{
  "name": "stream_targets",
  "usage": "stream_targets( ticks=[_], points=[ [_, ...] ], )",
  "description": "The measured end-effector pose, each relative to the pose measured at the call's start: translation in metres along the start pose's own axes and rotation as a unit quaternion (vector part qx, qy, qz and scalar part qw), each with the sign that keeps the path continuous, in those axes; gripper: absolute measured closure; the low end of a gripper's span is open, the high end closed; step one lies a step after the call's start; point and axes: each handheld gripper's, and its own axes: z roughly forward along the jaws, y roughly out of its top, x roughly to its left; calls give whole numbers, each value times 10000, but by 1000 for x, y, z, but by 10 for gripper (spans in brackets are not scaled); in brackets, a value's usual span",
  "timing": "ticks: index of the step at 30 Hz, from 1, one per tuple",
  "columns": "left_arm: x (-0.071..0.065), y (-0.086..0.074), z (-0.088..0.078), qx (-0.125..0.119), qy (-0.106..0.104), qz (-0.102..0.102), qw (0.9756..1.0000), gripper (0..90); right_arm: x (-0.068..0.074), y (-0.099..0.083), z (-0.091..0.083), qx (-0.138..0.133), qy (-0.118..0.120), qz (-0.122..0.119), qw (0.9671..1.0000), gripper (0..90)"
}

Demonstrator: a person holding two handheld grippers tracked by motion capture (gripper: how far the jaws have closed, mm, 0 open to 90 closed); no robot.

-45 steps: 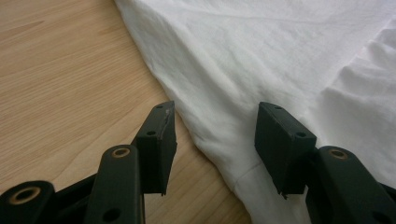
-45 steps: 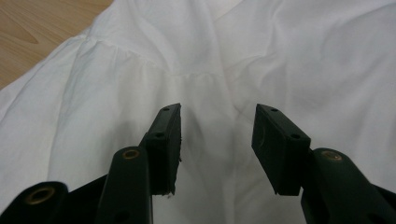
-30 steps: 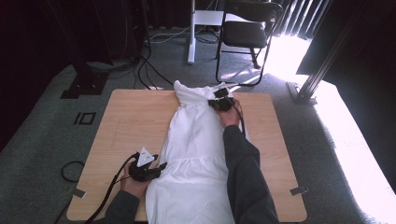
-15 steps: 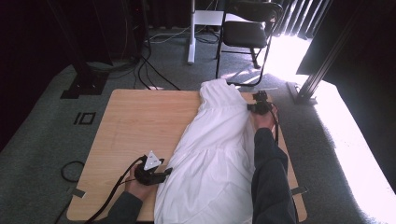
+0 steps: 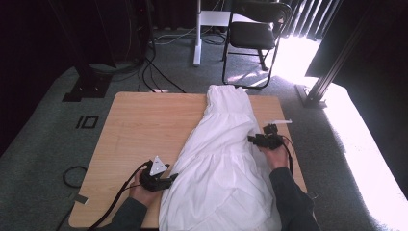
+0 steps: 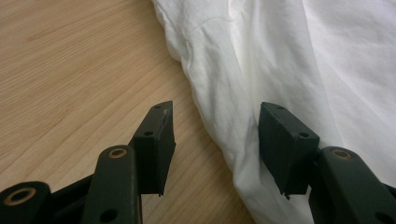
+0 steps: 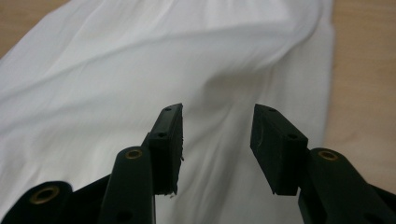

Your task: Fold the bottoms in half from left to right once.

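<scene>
Where nearest, at the table's front edge:
Left gripper (image 5: 169,179): jaws apart, released — fold of the white dress (image 5: 221,163) between them, pads not pressing.
Dress: spread lengthwise on the wooden table (image 5: 139,125), skirt hanging over the near edge, top at the far edge.
Right gripper (image 5: 252,138): at the dress's right side — jaws just opened, released, cloth below them.
Beyond the table: black chair (image 5: 252,36).

no readable text, no labels, no brand marks, no numbers, no signs anywhere
</scene>
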Motion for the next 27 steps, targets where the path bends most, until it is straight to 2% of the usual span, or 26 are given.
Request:
stream_targets(
  ticks=[1, 3, 6, 7, 8, 9, 11, 13, 16, 18, 19, 20, 22, 24, 27],
  points=[
    [0, 0, 0, -4, 1, 18, 10000, 483, 3, -7, -2, 16, 55, -33, 10000, 539],
    [-1, 1, 0, -12, 17, 26, 10000, 483, 7, -19, -5, -8, 267, 58, 9996, 537],
    [0, 1, 1, -18, 8, 24, 10000, 483, 14, -30, -1, 168, 473, 77, 9987, 510],
    [0, 1, 1, -20, 4, 20, 10000, 483, 16, -33, 1, 254, 524, 55, 9983, 529],
    [0, 1, 2, -20, 5, 23, 10000, 483, 17, -34, 3, 320, 543, 16, 9980, 607],
    [-1, 1, 1, -20, 6, 29, 10000, 483, 18, -35, 4, 370, 589, -15, 9976, 743],
    [-1, 1, 1, -28, 8, 32, 10000, 483, 22, -36, 2, 423, 621, -146, 9971, 878],
    [-1, 1, 1, -34, -2, 34, 10000, 483, 28, -34, -9, 264, 473, -288, 9981, 888],
    [-1, 1, 1, -44, -9, 9, 10000, 483, 33, -30, -36, -164, 279, -413, 9986, 889],
    [-1, 0, 1, -37, -25, 26, 10000, 483, 32, -29, -63, -624, 191, -318, 9974, 888],
    [-1, 0, 1, -40, -56, 32, 10000, 481, 30, -29, -71, -748, 112, -292, 9967, 888],
    [-1, 0, 1, -35, -70, 31, 10000, 478, 28, -30, -82, -824, -200, -335, 9958, 888],
    [-2, 0, 1, -11, -55, 72, 10000, 477, 22, -35, -87, -776, -444, -297, 9956, 887],
    [-2, 0, 2, 12, -52, 71, 10000, 477, 12, -47, -82, -530, -835, -280, 9947, 887],
    [-1, 1, 2, -22, -116, 30, 9999, 474, -1, -71, -66, -172, -900, -84, 9958, 881]
  ],
)
